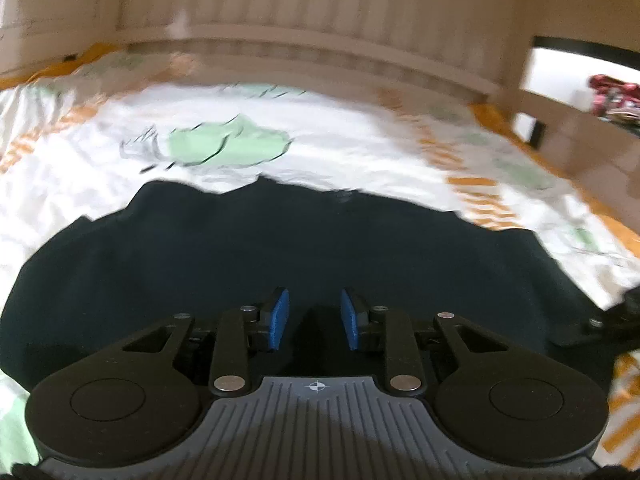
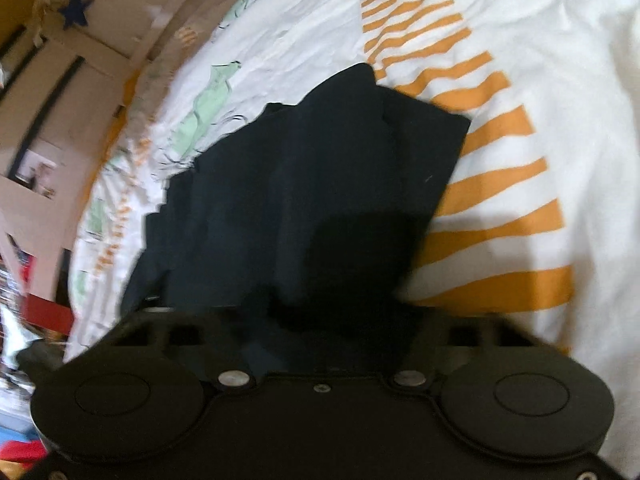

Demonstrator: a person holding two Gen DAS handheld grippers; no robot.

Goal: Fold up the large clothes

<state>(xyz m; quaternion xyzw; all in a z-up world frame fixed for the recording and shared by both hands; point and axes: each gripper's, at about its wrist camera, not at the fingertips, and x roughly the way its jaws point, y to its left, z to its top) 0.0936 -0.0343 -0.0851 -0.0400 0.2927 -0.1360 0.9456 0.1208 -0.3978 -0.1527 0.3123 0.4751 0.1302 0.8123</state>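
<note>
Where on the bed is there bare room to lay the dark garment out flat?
Bare bedsheet lies between the dark garment and the headboard, and right of the garment over the orange stripes. Crowded: the near edge, where the left gripper and right gripper sit.

Soft indoor light, heavy motion blur, fisheye bending at edges, dark shadowless garment (image 1: 280, 248)
</note>
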